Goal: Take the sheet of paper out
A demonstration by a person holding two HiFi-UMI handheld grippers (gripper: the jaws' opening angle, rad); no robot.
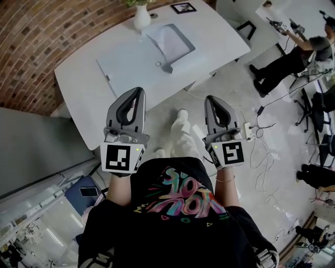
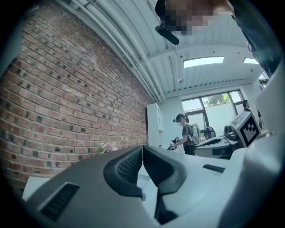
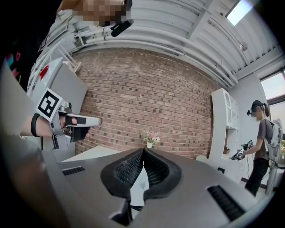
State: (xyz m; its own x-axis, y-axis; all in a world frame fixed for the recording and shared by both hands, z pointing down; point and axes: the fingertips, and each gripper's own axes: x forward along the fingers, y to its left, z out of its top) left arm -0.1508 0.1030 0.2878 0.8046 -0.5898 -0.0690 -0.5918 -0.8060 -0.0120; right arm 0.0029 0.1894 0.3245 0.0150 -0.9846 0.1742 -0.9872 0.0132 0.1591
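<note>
A white table (image 1: pixel 78 89) stands ahead of me in the head view. On it lie a flat pale sheet (image 1: pixel 131 68) and, touching its far right corner, a clear bluish plastic folder (image 1: pixel 170 42); whether paper sits inside the folder I cannot tell. My left gripper (image 1: pixel 138 91) is shut and holds nothing, its tip at the table's near edge. My right gripper (image 1: pixel 209 98) is shut and empty too, over the floor just short of the table. In the left gripper view the jaws (image 2: pixel 142 149) meet at the tips. The right gripper view shows its jaws (image 3: pixel 143 151) touching, with the table (image 3: pixel 95 153) beyond.
A white vase (image 1: pixel 141 18) with flowers and a black-framed card (image 1: pixel 183 8) stand at the table's far side, a small ring (image 1: pixel 158 64) by the folder. A grey cabinet (image 1: pixel 36 146) is on my left. Cables and a power strip (image 1: pixel 247 131) lie on the floor at right. Another person (image 1: pixel 288 60) works at a far table.
</note>
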